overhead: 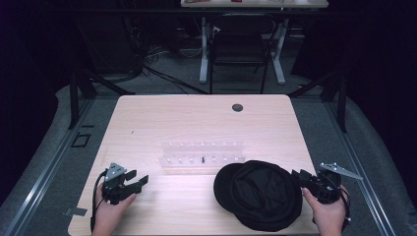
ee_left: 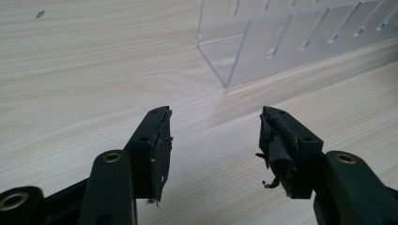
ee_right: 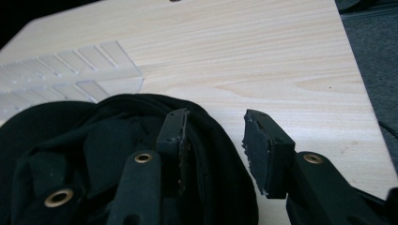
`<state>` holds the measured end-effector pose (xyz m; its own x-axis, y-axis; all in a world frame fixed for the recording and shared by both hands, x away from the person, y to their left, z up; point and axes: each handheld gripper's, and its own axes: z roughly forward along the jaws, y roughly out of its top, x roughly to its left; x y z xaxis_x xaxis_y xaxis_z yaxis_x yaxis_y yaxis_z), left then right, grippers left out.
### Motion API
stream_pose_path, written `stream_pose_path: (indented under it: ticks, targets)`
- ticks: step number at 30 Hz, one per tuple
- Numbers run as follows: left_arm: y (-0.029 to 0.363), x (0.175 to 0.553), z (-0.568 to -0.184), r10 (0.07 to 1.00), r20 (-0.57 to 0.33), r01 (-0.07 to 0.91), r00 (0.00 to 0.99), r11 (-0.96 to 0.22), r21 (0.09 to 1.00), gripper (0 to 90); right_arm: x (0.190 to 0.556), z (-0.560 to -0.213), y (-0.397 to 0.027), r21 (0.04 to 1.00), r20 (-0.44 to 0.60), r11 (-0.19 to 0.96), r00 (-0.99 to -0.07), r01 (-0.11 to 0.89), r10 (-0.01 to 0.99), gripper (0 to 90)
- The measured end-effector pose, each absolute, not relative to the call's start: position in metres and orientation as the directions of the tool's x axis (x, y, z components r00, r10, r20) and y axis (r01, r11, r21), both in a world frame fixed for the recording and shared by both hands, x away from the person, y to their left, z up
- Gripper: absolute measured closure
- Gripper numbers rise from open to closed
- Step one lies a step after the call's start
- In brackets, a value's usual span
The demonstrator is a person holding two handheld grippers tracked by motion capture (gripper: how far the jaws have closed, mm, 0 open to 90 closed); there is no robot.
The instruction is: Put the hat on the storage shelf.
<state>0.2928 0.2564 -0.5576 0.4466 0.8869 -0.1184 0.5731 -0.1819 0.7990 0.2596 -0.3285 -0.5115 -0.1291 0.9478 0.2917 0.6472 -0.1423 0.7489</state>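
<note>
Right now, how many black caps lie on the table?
1: the black cap lies at the table's near right, beside the right gripper, before the clear rack.

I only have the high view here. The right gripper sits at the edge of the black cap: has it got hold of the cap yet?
Observer: Not yet. In the right gripper view the right gripper is open, with the rim of the cap between its jaws and a gap on the outer side.
Operator: And the left gripper, anything between its jaws?
Observer: No. The left gripper is open over bare table.
Operator: What does it face?
Observer: The near corner of the clear rack, which stands apart from the jaws.
</note>
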Motion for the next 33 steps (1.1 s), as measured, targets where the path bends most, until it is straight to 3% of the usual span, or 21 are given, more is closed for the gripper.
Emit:
stream_pose_path:
  ticks: [13,33]
  targets:
    - [0.253,0.292,-0.557,0.883,-0.117,0.57,0.455,-0.187,0.8,44.2,0.25,-0.487,-0.317,0.65,0.189,-0.004,-0.156,0.76,0.97,63.8]
    - [0.254,0.29,-0.558,0.883,-0.122,0.574,0.453,-0.184,0.798,44.2,0.266,-0.49,-0.329,0.483,0.212,-0.027,-0.087,0.875,0.973,66.6]
